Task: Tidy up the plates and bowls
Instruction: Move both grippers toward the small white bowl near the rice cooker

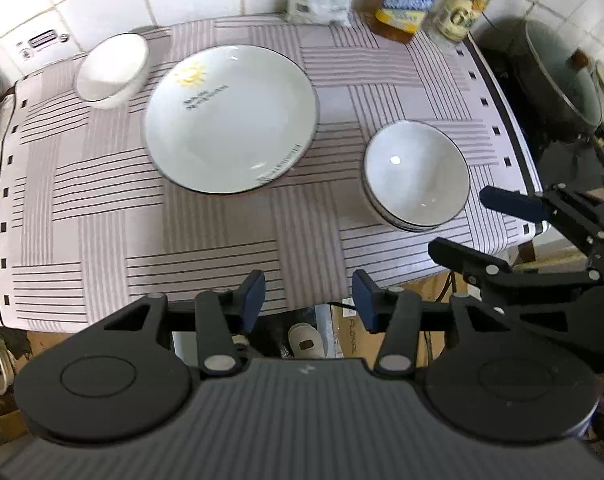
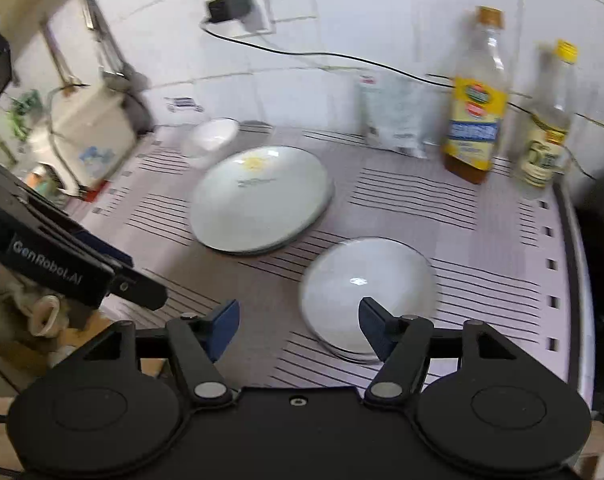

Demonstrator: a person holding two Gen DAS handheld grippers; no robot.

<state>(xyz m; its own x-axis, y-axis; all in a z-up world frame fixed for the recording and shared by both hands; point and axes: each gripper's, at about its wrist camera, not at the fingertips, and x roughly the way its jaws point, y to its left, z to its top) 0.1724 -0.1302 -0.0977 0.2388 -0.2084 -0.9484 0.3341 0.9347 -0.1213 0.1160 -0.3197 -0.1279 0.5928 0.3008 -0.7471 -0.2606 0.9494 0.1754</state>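
A large white plate [image 1: 232,118] with a yellow sun print lies mid-table; it also shows in the right wrist view [image 2: 260,198]. A small white bowl [image 1: 112,70] sits at the far left [image 2: 214,138]. A dark-rimmed white bowl [image 1: 416,176] stands at the near right [image 2: 368,292]. My left gripper [image 1: 308,300] is open and empty over the table's front edge. My right gripper [image 2: 296,326] is open and empty, its right finger just in front of the dark-rimmed bowl; it also shows in the left wrist view [image 1: 458,224].
A striped cloth [image 1: 206,232] covers the table. A white bag [image 2: 396,118], a yellow-labelled bottle [image 2: 476,120] and a clear bottle [image 2: 546,136] stand along the tiled back wall. A dark pot [image 1: 558,80] sits off the right edge. A white appliance [image 2: 90,136] stands at the left.
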